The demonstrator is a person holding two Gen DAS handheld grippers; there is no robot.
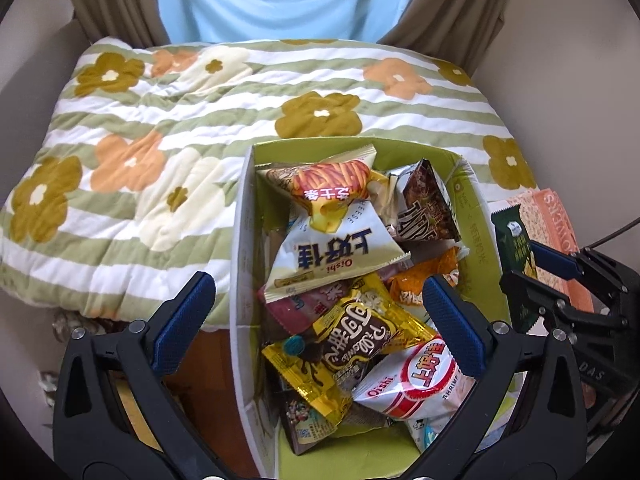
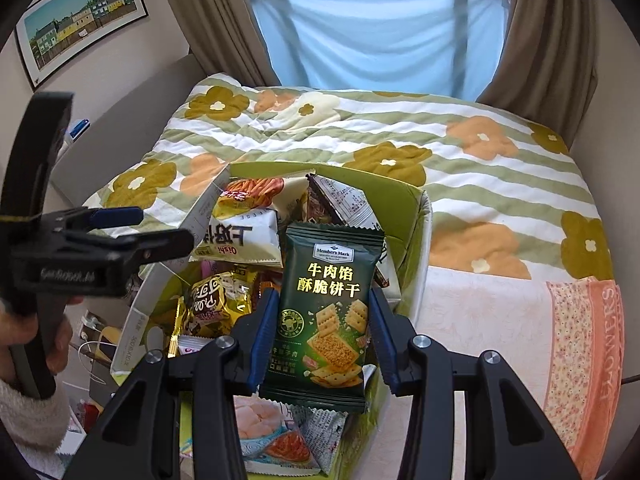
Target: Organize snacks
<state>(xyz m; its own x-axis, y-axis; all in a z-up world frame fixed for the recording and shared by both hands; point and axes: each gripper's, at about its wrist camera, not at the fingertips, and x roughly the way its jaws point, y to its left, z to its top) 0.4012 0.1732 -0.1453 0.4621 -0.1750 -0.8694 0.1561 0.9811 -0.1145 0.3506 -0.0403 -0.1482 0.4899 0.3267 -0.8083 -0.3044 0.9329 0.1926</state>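
Right claw [image 2: 324,344] is gripping a green Member's Mark cracker packet [image 2: 326,316] over the snack box [image 2: 416,216]. Left claw [image 1: 316,312] is hanging wide open, empty, above Oishi bags [image 1: 332,256] inside.

**What we cannot make out**

We see the open green cardboard snack box [image 1: 476,216] cut off by the lower edge. Deeper packets lie buried under others. The dark green cracker packet [image 2: 326,320] hides the box's contents behind it.
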